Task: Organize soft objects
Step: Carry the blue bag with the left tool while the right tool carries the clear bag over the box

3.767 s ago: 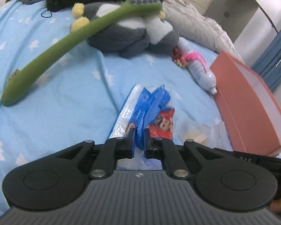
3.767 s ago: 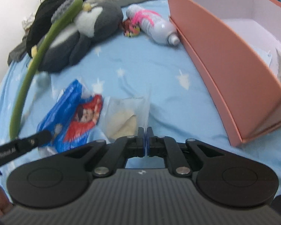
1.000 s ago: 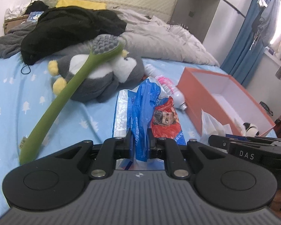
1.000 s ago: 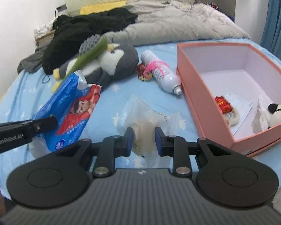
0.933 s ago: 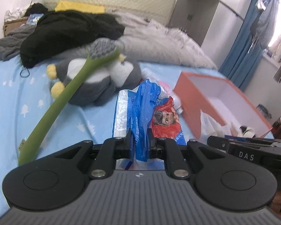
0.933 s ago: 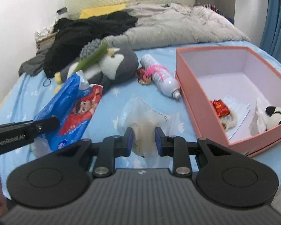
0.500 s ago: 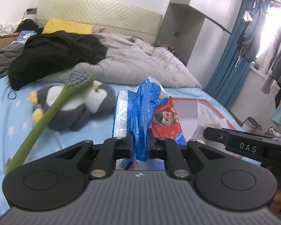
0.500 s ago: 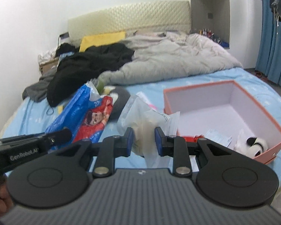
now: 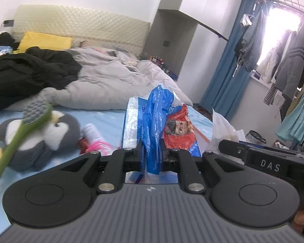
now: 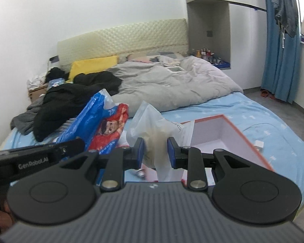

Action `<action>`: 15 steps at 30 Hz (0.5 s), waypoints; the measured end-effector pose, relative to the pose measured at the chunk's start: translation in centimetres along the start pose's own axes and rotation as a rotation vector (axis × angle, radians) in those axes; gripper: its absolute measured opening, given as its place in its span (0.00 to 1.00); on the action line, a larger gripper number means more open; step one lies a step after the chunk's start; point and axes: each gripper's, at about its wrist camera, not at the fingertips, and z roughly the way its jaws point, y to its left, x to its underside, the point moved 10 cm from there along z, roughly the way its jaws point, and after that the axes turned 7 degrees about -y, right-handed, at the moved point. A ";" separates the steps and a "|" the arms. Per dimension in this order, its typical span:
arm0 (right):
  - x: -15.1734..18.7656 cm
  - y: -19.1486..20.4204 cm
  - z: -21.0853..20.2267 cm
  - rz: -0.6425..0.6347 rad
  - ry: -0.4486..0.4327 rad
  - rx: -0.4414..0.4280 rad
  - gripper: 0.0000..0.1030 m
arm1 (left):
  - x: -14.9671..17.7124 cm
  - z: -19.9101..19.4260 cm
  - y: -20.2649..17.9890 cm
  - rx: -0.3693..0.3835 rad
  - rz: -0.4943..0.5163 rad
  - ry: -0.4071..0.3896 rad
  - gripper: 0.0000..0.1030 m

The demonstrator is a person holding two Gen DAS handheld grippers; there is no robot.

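Bright daylight, blown-out glare at the window (image 9: 281,18) upper right in the left view, strong fisheye bending toward edges, motion blur on the penguin plush (image 9: 40,139), soft shadows, slight haze throughout.

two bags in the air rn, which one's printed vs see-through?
The blue-and-red printed bag is in the left hand-held gripper. The clear plastic bag, with something beige inside, is in the right hand-held gripper.

I am reading "DAS" in pale letters on the black body of my right gripper (image 9: 269,163), seen from the left wrist view. From the right wrist view, I am reading "GenRobot.AI" along the black body of my left gripper (image 10: 33,160). The blue and red bag (image 9: 156,129) is showing print too small for me to read.
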 end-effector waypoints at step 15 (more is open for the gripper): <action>8.2 -13.3 11.5 0.143 0.279 0.128 0.29 | 7.4 18.9 -5.1 0.054 0.028 0.259 0.15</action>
